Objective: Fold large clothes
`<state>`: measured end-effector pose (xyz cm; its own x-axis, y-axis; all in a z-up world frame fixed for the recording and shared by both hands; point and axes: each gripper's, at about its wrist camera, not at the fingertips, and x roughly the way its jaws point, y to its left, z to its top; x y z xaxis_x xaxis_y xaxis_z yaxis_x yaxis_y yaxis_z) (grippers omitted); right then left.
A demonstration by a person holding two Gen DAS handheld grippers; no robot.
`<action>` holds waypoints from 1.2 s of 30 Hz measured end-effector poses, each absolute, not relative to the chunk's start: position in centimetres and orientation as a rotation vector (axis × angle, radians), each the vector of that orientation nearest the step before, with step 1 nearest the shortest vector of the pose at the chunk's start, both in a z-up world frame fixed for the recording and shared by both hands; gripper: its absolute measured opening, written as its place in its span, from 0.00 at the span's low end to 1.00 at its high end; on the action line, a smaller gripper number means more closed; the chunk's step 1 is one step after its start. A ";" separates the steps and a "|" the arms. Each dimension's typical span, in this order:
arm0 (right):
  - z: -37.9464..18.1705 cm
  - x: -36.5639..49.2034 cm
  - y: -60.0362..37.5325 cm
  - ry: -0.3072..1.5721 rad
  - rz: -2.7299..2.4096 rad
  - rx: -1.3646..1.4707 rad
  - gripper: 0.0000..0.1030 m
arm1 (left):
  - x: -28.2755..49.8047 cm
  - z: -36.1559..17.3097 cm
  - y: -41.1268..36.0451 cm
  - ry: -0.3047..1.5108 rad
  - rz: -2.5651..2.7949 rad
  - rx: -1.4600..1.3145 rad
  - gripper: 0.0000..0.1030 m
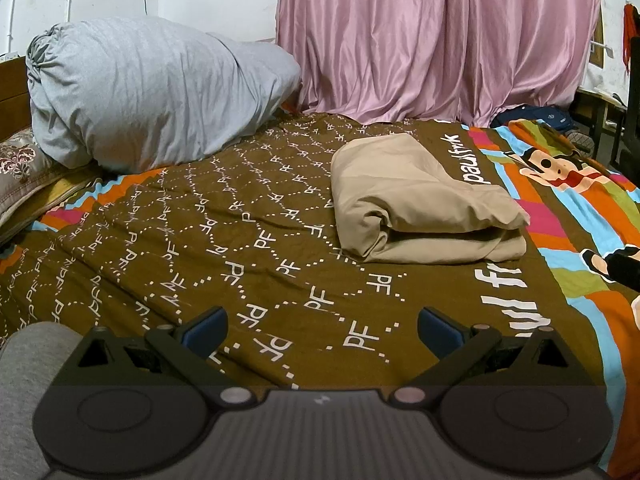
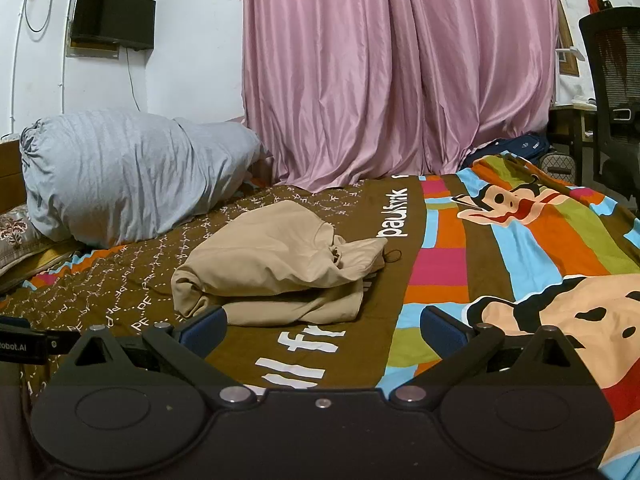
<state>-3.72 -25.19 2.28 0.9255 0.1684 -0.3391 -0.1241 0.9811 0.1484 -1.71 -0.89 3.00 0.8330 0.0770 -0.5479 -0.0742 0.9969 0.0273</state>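
A beige garment lies folded into a thick bundle on the patterned bedspread. It also shows in the right wrist view, with a drawstring end poking out at its right side. My left gripper is open and empty, held above the bedspread well short of the garment. My right gripper is open and empty, just in front of the garment's near edge. A dark part of the right gripper shows at the right edge of the left wrist view.
A big grey rolled duvet lies at the bed's far left, over a patterned pillow. Pink curtains hang behind the bed. A black office chair and desk stand at the right. A wall TV hangs at the left.
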 end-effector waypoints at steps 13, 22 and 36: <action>2.3 -3.8 -25.1 0.362 0.150 0.129 0.99 | -1.9 2.5 -0.5 0.589 0.081 0.004 0.99; 2.3 -3.8 -25.1 0.363 0.148 0.131 0.99 | -1.8 2.4 -0.6 0.599 0.080 0.006 0.99; 2.3 -3.7 -25.1 0.364 0.148 0.133 0.99 | -1.8 2.4 -0.5 0.599 0.079 0.008 0.99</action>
